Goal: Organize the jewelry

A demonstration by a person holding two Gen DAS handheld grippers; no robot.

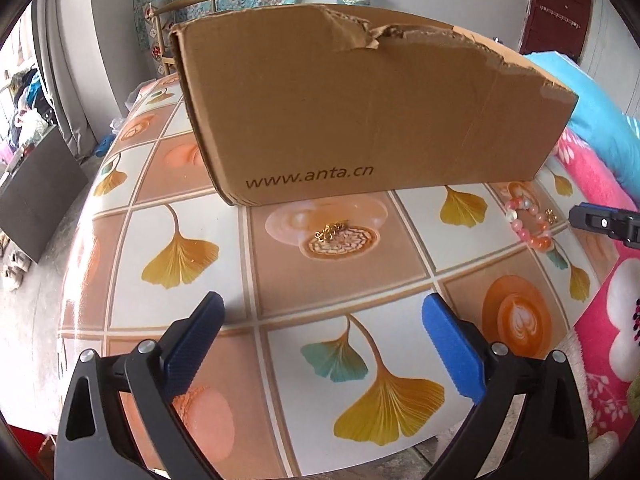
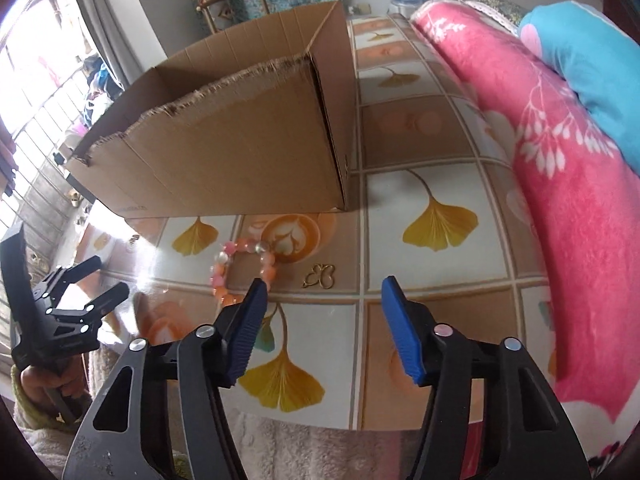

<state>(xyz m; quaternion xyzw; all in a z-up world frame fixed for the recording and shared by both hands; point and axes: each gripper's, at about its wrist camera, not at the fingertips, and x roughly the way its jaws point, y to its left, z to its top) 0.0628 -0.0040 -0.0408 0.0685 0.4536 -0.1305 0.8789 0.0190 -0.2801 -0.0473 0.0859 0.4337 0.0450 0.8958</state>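
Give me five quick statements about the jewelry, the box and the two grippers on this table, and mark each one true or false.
1. The pink beaded bracelet lies on the table, outside the cardboard box. True.
2. The right gripper is clamped on the bracelet. False: its fingers are apart and hold nothing.
3. A gold butterfly piece lies beside the bracelet. True.
4. The left gripper holds the gold chain. False: its fingers are wide open; the chain lies on the table ahead.
5. The box lies on its side. False: it stands upright, top open, with a torn rim.
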